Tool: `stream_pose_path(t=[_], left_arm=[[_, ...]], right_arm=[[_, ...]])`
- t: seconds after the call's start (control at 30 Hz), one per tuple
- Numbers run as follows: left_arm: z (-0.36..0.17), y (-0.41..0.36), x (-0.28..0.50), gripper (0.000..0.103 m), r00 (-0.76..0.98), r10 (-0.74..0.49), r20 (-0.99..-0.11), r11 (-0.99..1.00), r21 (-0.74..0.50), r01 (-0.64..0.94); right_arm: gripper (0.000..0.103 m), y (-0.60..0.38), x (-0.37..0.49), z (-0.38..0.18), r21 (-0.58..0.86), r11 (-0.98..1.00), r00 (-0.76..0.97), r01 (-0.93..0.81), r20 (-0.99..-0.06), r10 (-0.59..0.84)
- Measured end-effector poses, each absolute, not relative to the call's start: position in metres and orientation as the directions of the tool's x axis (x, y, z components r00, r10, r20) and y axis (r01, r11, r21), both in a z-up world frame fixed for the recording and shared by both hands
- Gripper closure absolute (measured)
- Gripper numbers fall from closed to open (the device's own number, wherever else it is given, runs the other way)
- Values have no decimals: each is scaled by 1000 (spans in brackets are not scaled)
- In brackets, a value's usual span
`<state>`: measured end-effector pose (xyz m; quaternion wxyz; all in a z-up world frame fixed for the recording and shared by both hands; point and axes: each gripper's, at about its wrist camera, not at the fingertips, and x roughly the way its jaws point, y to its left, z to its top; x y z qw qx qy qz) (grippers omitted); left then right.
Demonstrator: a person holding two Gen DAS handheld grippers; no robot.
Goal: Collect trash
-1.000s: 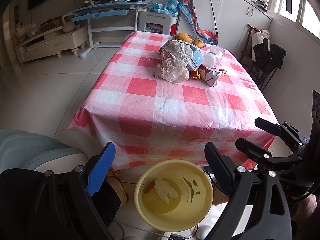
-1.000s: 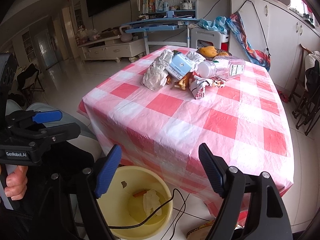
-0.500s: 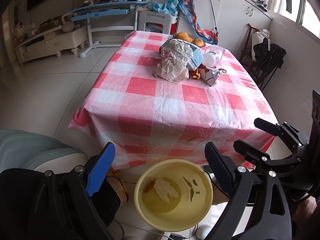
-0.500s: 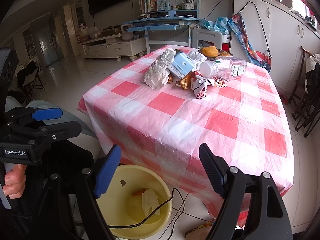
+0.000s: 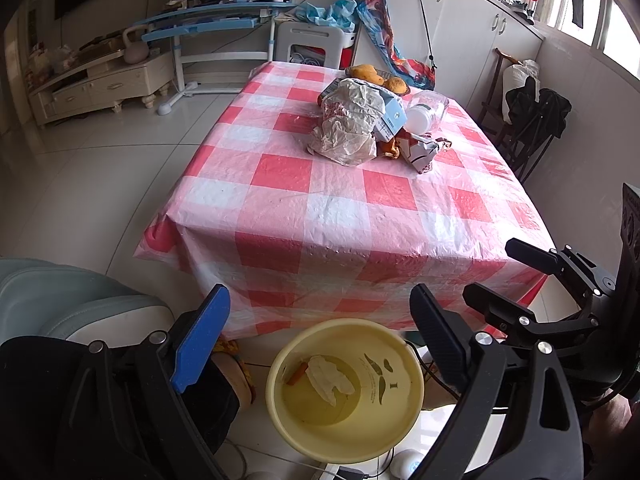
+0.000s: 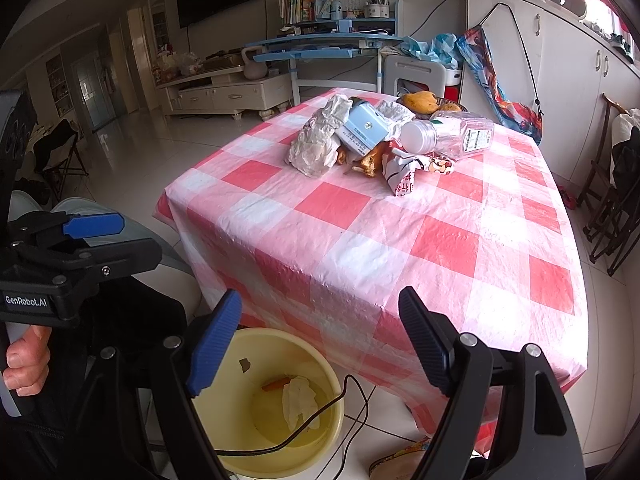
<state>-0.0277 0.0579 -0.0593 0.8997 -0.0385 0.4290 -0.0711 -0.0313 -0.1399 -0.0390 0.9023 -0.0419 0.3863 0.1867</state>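
Observation:
A heap of trash sits at the far middle of the checked table (image 5: 320, 216): a crumpled plastic bag (image 5: 348, 128), a light blue carton (image 6: 362, 128), a clear plastic jar (image 6: 452, 134) lying on its side, and a printed wrapper (image 6: 404, 174). On the floor below the table's near edge stands a yellow bucket (image 5: 400, 436) with a white tissue (image 5: 330, 376) and an orange scrap inside. My left gripper (image 5: 320, 320) hangs open above the bucket, nothing between its fingers. My right gripper (image 6: 320, 320) is also open and empty, near the table's front edge.
Mangoes (image 5: 366, 72) lie behind the heap. A black cable (image 6: 320, 412) trails into the bucket. A pale chair (image 5: 60, 304) stands at the left, folding chairs (image 6: 612, 216) at the right. A desk (image 6: 320, 46), a low cabinet and tall cupboards line the far walls.

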Motion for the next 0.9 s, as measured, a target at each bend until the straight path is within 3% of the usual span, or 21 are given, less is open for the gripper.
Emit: stream_pose_path(t=[0.43, 0.6, 0.77, 0.9], left_arm=[[-58, 57, -28, 15, 625, -165, -763, 986, -136, 94], [-49, 53, -25, 15, 640, -180, -747, 983, -152, 100], [-34, 38, 7, 15, 660, -176, -730, 983, -95, 157], [-34, 20, 52, 15, 651, -167, -740, 980, -53, 192]], right_arm=[[25, -141, -32, -38, 73, 926, 633, -370, -710, 308], [25, -141, -22, -11, 104, 914, 646, -391, -677, 354], [22, -147, 3, 12, 3, 896, 686, -445, -642, 343], [22, -181, 27, 11, 46, 918, 699, -393, -633, 331]])
